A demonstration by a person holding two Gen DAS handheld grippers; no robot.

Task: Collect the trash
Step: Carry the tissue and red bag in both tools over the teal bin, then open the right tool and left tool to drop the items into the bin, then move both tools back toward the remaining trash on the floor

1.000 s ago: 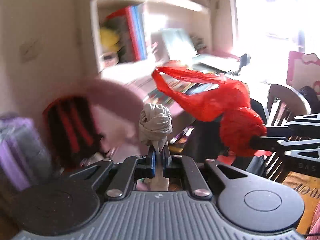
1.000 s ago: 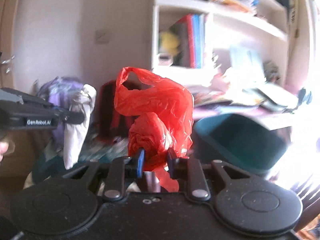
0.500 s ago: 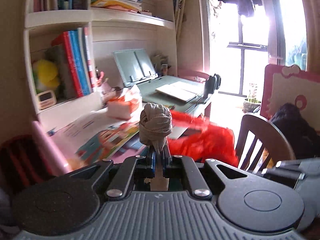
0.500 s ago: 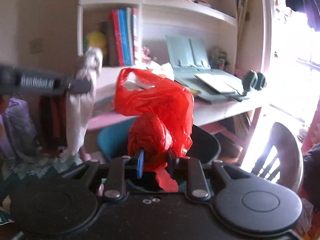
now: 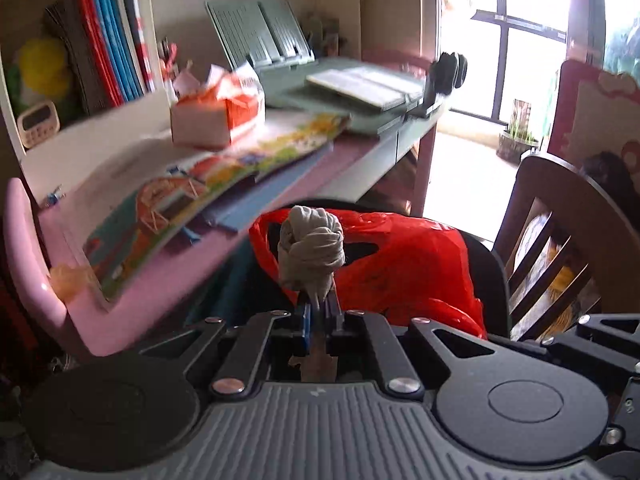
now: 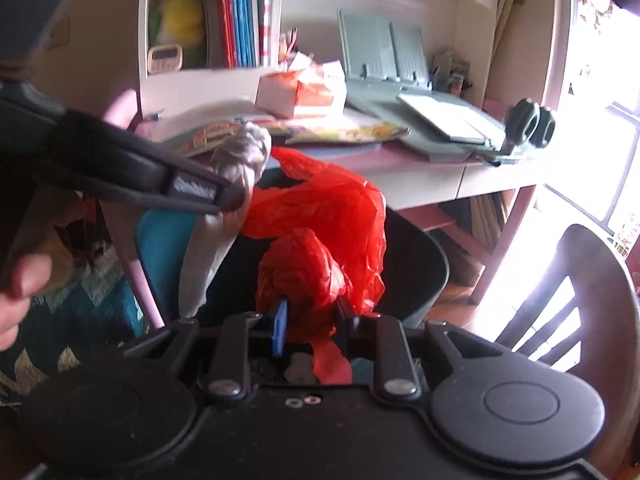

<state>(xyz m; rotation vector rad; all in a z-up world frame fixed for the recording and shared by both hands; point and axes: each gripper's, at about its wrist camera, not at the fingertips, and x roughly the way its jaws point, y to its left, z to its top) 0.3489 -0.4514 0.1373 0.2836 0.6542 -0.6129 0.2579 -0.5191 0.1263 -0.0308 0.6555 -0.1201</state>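
Setting: a study corner with a pink desk [image 5: 132, 292] below white shelving, and a dark bin [image 6: 420, 264] standing on the floor in front of the desk.

Nearest, left wrist view: the left gripper [image 5: 318, 312] is clenched on the tail of a knotted grey rag [image 5: 311, 254]; the knot stands upright just above the jaws. The right wrist view shows the same rag hanging from the left gripper's tip over the bin's left side. A white label on that gripper's finger is blurred and cannot be read.

Right wrist view: the right gripper [image 6: 310, 320] grasps a bunched red plastic bag [image 6: 320, 240] between its jaws. The bag lies over the bin opening, with one loop handle raised toward the desk edge.

Beside the bin to the right stands a dark wooden chair [image 5: 560, 240].

Further back, on the desk: an illustrated children's book [image 5: 208, 192], an orange-and-white tissue pack [image 5: 220, 114], and a grey-green book stand [image 5: 260, 32]. Print on these is too blurred to read.

Farthest: upright red and blue books [image 5: 108, 36] on the shelf, and a bright window [image 5: 508, 40].
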